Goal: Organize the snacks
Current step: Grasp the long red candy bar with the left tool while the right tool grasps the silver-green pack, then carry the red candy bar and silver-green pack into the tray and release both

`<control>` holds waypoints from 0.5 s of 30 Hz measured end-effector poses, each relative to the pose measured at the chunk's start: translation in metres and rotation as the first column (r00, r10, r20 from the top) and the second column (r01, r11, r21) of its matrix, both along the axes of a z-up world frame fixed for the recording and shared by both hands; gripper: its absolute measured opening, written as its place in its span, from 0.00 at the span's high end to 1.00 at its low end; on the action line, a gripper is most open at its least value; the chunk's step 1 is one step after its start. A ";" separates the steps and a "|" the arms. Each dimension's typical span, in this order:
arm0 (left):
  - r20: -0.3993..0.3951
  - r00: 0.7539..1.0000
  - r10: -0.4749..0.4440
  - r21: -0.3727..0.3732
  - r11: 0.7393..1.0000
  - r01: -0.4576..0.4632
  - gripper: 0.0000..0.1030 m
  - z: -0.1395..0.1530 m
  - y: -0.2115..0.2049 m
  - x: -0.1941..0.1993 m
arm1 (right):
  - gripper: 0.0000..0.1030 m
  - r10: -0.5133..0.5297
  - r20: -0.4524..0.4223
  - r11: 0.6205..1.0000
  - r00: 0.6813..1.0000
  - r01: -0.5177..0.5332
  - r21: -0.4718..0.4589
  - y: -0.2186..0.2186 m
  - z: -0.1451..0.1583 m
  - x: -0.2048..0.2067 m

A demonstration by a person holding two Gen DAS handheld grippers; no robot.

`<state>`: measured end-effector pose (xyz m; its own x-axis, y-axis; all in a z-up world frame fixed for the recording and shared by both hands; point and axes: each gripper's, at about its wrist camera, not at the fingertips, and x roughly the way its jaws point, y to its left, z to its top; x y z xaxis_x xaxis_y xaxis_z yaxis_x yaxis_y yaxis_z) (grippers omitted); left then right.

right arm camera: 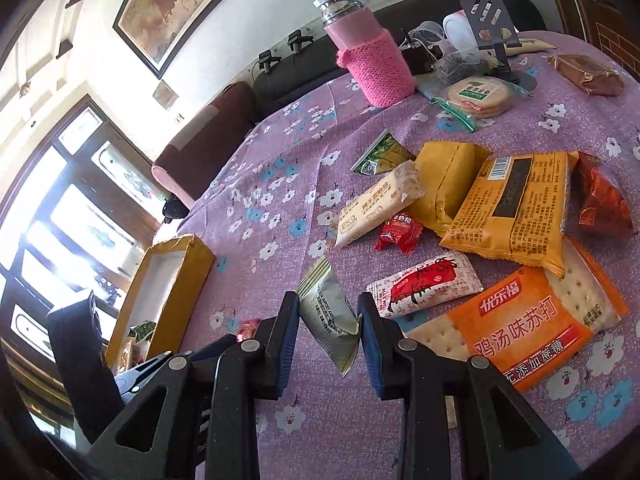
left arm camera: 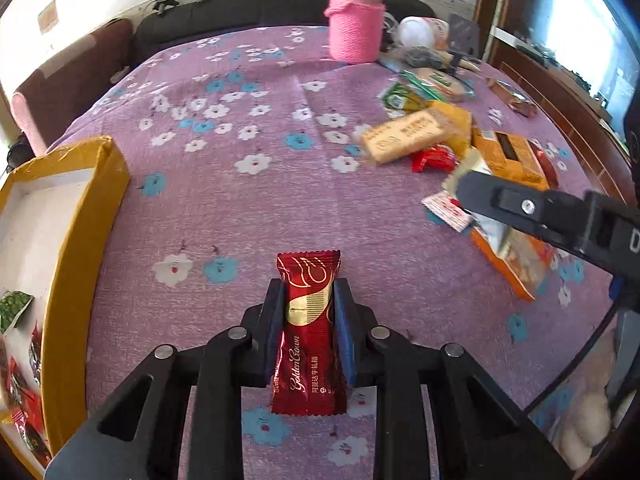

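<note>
Presently left gripper clamps the red Golden Crown candy bar at lower centre; right gripper pinches a grey-green sachet by its edge, likely to slip before the yellow box.

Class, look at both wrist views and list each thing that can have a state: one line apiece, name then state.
Left claw: shut on the red wafer packet, sealed.
Right claw: shut on the grey-green packet, held tilted.
Yellow box: open, some snacks inside.
Pink flask: upright, capped.
Orange cracker pack: sealed, lying flat on the cloth.
</note>
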<state>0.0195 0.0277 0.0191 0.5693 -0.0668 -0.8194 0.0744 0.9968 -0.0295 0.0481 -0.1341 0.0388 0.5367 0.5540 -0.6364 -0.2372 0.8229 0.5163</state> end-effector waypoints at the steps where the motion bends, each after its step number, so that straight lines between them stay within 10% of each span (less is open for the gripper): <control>1: 0.001 1.000 -0.003 -0.005 1.000 0.003 0.79 0.000 0.000 -0.002 | 0.70 0.001 0.003 1.000 1.000 -0.001 0.001 0.000 0.001 -0.001; 15: 0.173 0.977 0.128 -0.252 0.964 -0.081 0.79 0.073 0.078 -0.077 | 0.70 0.026 0.043 0.999 0.999 -0.024 -0.038 0.016 0.004 -0.007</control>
<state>-0.0579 0.1052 0.0918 0.7245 -0.1822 -0.6648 -0.0026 0.9637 -0.2669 0.0406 -0.1179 0.0425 0.5503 0.5436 -0.6337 -0.2796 0.8352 0.4736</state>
